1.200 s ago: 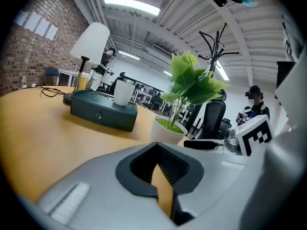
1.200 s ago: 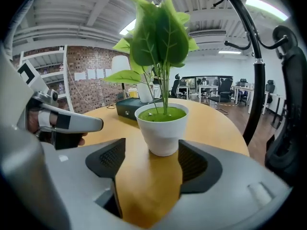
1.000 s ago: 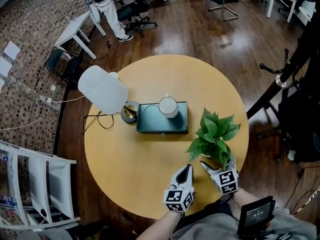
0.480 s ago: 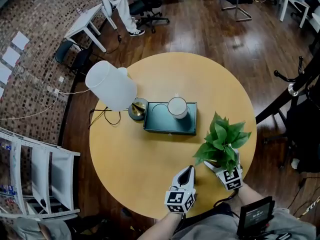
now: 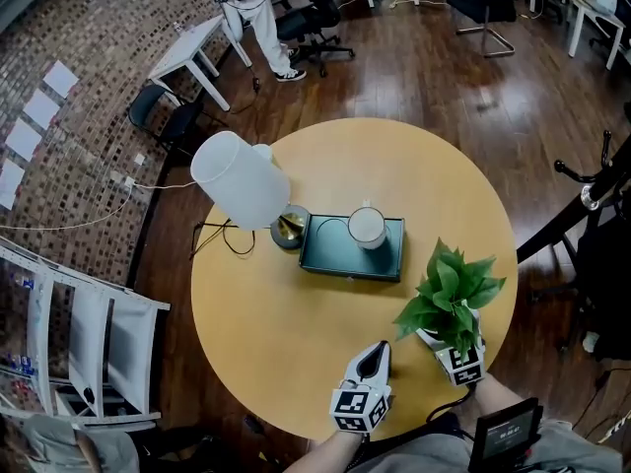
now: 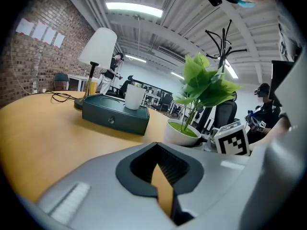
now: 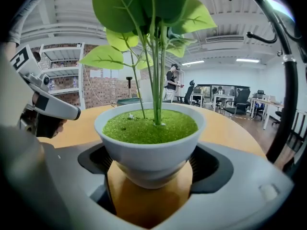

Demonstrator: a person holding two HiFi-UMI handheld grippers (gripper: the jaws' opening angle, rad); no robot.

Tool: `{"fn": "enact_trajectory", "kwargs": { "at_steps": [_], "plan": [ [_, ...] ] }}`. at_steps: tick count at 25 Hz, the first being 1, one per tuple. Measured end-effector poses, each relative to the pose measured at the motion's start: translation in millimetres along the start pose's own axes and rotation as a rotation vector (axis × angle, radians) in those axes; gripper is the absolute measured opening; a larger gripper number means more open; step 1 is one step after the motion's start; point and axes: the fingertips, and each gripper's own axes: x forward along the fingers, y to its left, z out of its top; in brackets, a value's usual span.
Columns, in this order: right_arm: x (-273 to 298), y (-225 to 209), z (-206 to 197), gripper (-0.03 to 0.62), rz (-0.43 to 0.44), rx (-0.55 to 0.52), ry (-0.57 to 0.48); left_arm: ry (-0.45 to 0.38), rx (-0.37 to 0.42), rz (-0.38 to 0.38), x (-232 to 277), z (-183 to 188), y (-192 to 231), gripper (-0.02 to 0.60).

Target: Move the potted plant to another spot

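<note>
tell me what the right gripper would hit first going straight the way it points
The potted plant's white pot: it sits between the right gripper's closing jaws, apparently not yet gripped.

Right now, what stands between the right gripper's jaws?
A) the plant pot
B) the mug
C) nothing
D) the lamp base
A: the right gripper view shows the white pot standing between the jaws of the right gripper, which are closing around it.
</note>
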Motion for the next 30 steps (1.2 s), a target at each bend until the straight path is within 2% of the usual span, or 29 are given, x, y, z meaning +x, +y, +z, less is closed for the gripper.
{"fn": "enact_trajectory", "kwargs": {
  "at_steps": [19, 25, 30],
  "plan": [
    [-12, 11, 13, 0.488, 0.017, 0.013, -0.047, -0.042, 0.023, 0.019, -21, 13, -4, 0.000],
    [-25, 28, 38, 0.488, 0.035, -0.010, -0.057, -0.079, 0.030, 0.027, -41, 36, -8, 0.000],
    [-41, 49, 91, 0.488, 0.068, -0.051, -0.098, -0.150, 0.030, 0.049, -64, 68, -5, 0.000]
  ]
}}
